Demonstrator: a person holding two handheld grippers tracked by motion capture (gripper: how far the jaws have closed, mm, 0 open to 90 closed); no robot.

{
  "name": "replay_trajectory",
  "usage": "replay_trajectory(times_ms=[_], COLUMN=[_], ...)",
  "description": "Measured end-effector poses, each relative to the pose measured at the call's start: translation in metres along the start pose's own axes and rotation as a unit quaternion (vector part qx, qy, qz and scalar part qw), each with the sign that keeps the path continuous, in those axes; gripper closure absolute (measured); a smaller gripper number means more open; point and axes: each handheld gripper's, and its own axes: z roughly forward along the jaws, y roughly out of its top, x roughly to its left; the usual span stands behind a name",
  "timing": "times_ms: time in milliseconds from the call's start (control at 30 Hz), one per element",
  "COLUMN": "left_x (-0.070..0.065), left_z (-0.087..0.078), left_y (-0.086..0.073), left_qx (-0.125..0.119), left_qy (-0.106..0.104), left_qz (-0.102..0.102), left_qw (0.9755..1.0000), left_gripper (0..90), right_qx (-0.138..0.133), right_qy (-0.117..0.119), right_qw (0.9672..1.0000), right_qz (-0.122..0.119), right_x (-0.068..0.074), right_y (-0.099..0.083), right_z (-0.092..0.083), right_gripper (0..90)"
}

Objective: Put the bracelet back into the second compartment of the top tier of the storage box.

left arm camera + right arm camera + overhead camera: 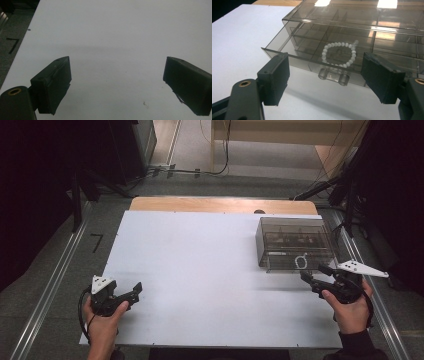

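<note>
My right tongs point(325, 80) stand wide apart, gripping nothing, just in front of the smoky clear drawer box point(294, 242) at the right of the table point(200, 280). Its bottom drawer is pulled partly out toward me, and a white bead bracelet point(339, 55) lies in that drawer's front compartment, just behind the clear handle point(334, 75). The handle sits dead ahead between my jaws, its long axis running across them. My left tongs point(124, 292), also wide and empty, rest well away from the box, so the right hand is far nearer.
</note>
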Motion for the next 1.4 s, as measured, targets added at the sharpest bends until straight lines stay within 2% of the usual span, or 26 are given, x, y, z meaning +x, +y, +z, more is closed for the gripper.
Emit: replay_trajectory(times_ms=[667, 1400], left_x=[0.000, 0.000], left_z=[0.000, 0.000], left_y=[0.000, 0.000], left_qx=[0.000, 0.000], left_qy=[0.001, 0.001], left_qz=[0.000, -0.001], left_qw=[1.0000, 1.0000], left_gripper=[8.7, 8.7], right_qx=[0.000, 0.012], right_qy=[-0.008, -0.018], right_qw=[1.0000, 0.9997], right_qz=[0.003, 0.015], right_x=[-0.001, -0.003], right_y=[-0.010, -0.029], right_z=[-0.009, -0.019], right_gripper=[21.3, 21.3])
